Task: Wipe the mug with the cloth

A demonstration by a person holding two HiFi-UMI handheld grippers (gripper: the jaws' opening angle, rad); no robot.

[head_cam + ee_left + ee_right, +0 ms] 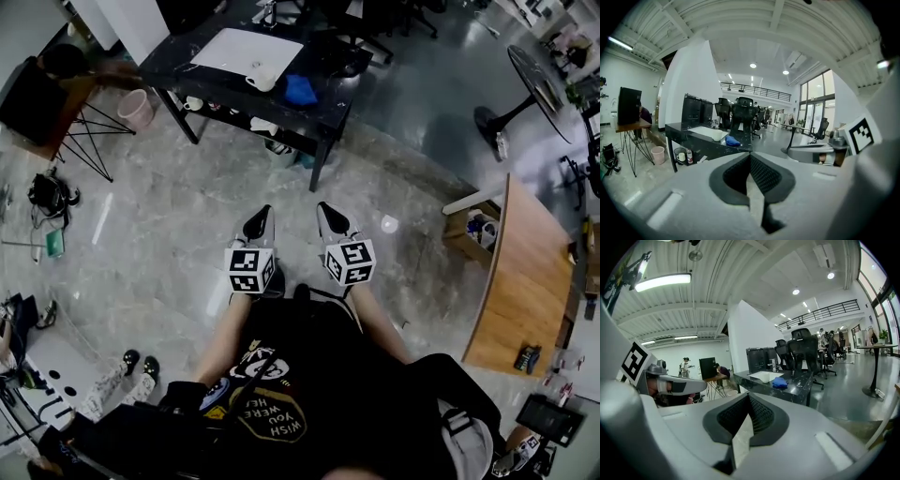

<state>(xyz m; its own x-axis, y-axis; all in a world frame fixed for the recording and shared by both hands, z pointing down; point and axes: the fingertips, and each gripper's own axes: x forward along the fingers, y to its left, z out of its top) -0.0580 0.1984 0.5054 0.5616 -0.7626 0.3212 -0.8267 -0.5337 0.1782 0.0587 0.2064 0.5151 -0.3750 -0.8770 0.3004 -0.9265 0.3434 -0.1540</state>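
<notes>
A white mug [265, 79] stands on a black marble-topped table [216, 80] at the far end of the floor, beside a white mat. A crumpled blue cloth [300, 90] lies just right of the mug. Both grippers hang over the bare floor, well short of the table and side by side. My left gripper [260, 217] is shut with nothing in it, and my right gripper [328, 214] is shut and empty too. The left gripper view shows the mug [717, 135] and cloth [732, 140] far beyond the left gripper [750, 159]. In the right gripper view the mug [765, 377] and cloth [779, 382] lie past the right gripper [749, 401].
The table's lower shelf [225, 111] holds cups and small items. A pink bin [137, 110] stands at its left, near a small wooden table with a black monitor [28, 98]. A wooden desk [525, 272] and a round pedestal table [536, 80] are at the right. Office chairs stand behind.
</notes>
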